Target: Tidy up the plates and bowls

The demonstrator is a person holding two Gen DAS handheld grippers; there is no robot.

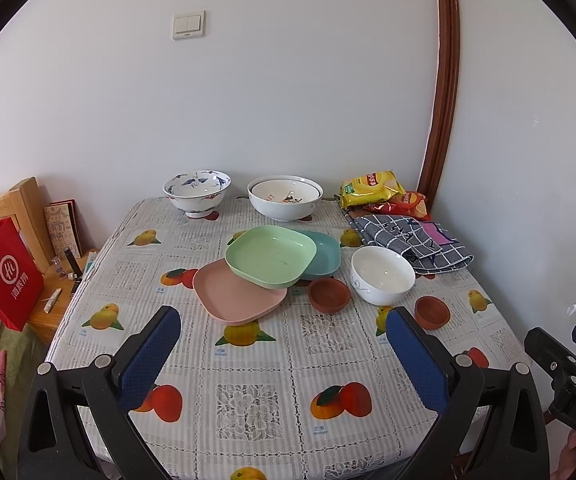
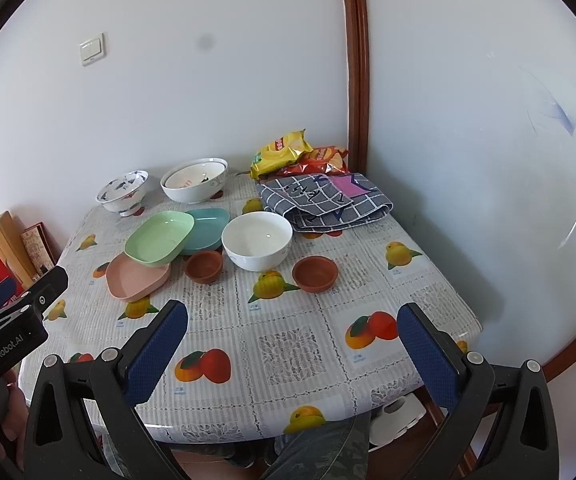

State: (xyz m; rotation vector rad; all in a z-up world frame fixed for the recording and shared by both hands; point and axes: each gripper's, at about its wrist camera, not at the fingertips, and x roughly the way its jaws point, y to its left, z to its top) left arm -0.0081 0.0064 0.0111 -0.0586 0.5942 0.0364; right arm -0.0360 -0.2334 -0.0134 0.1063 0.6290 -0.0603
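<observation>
You are holding the left gripper (image 1: 284, 334) and the right gripper (image 2: 291, 330) over the near edge of the table (image 2: 288, 344), both with jaws spread wide and gripping nothing. Toward the middle, the green plate (image 1: 270, 255) is leaning on the pink plate (image 1: 240, 296) and the teal plate (image 1: 325, 256). Just beside them the white bowl (image 1: 382, 275) is sitting between two brown bowls (image 1: 329, 295) (image 1: 432, 311). Two larger bowls (image 1: 196, 192) (image 1: 284, 197) are standing along the far edge.
</observation>
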